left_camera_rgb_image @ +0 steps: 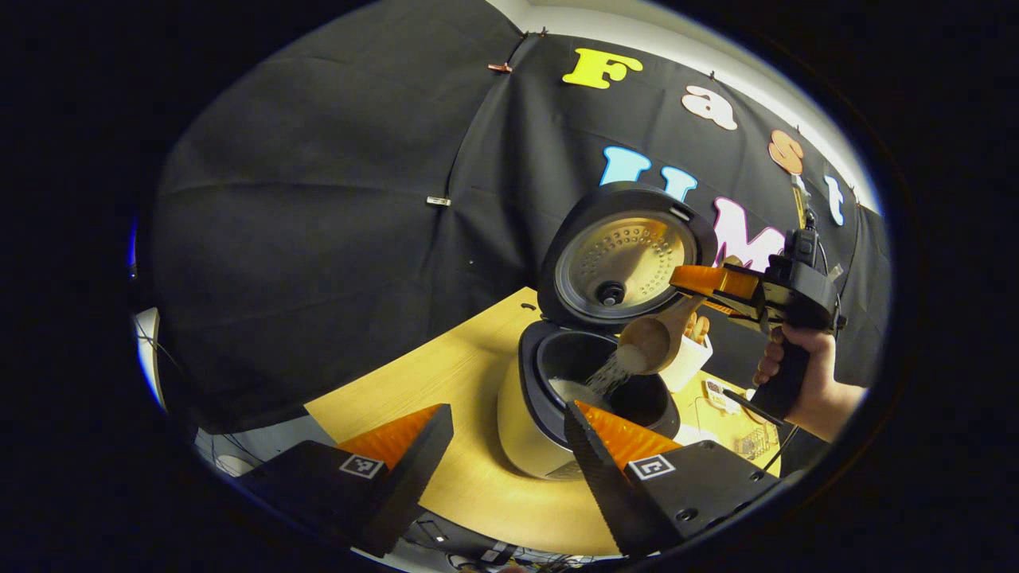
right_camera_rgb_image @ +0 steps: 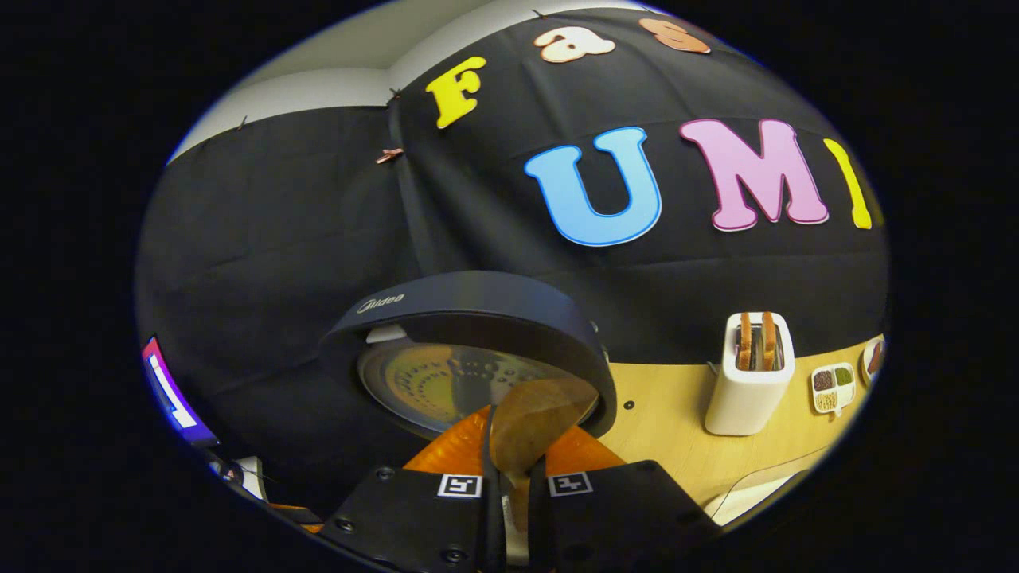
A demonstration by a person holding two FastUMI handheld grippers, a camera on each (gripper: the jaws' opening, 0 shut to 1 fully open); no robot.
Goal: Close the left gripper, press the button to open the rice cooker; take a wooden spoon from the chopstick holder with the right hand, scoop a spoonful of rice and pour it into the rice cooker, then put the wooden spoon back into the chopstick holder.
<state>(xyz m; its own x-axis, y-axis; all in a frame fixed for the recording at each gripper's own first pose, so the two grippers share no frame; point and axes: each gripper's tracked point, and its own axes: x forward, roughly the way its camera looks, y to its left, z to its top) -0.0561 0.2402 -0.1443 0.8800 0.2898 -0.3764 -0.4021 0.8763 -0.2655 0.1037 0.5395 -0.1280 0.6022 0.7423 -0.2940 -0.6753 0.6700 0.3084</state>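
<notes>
Two grippers share the job. We see the cream rice cooker (left_camera_rgb_image: pixel 529 422) on the pale wooden worktop (left_camera_rgb_image: pixel 446 382), its dark lid (left_camera_rgb_image: pixel 625 253) upright so the pot is reachable. Our right gripper (left_camera_rgb_image: pixel 700 288) clamps the wooden spoon (left_camera_rgb_image: pixel 657 338), tipped so white rice (left_camera_rgb_image: pixel 609 372) spills in, probably nearly emptied. Our left gripper (left_camera_rgb_image: pixel 509 446) waits aside, spread open.

Toaster (right_camera_rgb_image: pixel 748 382) beside spice tray (right_camera_rgb_image: pixel 833 387)

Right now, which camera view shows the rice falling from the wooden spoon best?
The left gripper view: the wooden spoon, held by the right gripper, tips rice into the open rice cooker. The right gripper view shows the spoon's back between the fingers, and no rice.
</notes>
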